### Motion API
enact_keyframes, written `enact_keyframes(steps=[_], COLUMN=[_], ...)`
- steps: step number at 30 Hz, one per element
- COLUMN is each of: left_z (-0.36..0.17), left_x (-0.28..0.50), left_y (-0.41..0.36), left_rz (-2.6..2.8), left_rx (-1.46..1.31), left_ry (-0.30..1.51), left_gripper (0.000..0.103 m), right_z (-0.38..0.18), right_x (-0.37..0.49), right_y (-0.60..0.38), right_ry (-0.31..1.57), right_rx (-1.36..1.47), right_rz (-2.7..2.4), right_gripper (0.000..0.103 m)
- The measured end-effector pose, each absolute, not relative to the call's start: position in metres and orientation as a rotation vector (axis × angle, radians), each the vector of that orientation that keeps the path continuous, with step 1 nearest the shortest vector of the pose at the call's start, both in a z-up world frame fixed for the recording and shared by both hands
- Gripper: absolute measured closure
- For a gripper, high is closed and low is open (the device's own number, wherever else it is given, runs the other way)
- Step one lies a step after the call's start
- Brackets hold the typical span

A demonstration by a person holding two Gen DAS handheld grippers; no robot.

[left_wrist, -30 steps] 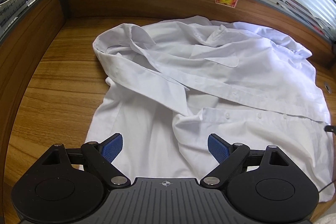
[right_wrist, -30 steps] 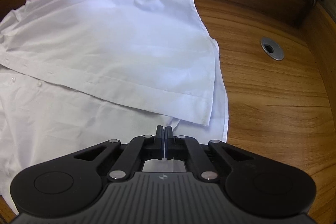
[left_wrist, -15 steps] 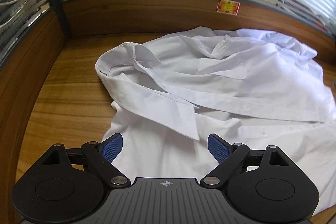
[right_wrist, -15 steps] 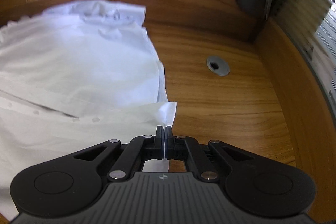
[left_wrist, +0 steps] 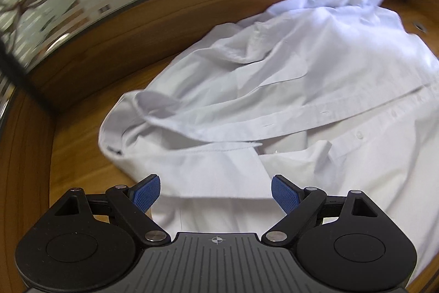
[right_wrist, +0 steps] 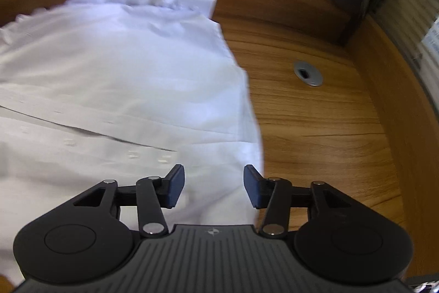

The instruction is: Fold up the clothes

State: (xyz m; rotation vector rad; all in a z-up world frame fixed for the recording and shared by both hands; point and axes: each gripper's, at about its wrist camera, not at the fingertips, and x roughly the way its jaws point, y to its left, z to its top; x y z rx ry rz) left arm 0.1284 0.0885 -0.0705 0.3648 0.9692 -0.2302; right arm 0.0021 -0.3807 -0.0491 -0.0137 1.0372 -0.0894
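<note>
a white shirt [left_wrist: 288, 89] is spread, rumpled, on the table [right_wrist: 315, 128]. the right hand-held gripper [right_wrist: 214, 187] is opening above its right hem, gripping nothing; the left hand-held gripper [left_wrist: 215, 195] is held wide over the collar. the shirt is judged mid-straightening; next, a collar-side grasp seems needed.

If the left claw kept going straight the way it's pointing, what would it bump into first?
Most likely the white shirt: the open left gripper points down at its near fabric, below the collar. Depth is hard to judge.
</note>
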Motion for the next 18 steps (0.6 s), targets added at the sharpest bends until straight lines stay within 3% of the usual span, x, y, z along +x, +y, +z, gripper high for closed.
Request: enact_keyframes(steps=[3,8,18], left_z=[-0.068,-0.076,-0.111], left_x=[0.137,0.16,0.191], left_y=[0.092,0.099,0.11], left_rz=[-0.295,-0.401,-0.576], left_rx=[0.418,0.5,0.541], left_ry=[0.95,0.982,1.136], left_gripper=[0.013,0.013,0.015], right_z=[-0.032,-0.023,-0.055], right_x=[-0.007,-0.023,-0.028], right_y=[-0.362,-0.32,-0.282], right_ry=[1.015,1.032,1.125], right_rx=[0.078,0.129,0.116], right_rz=[0.005,0.083,0.104], right_gripper=[0.033,0.032,0.032])
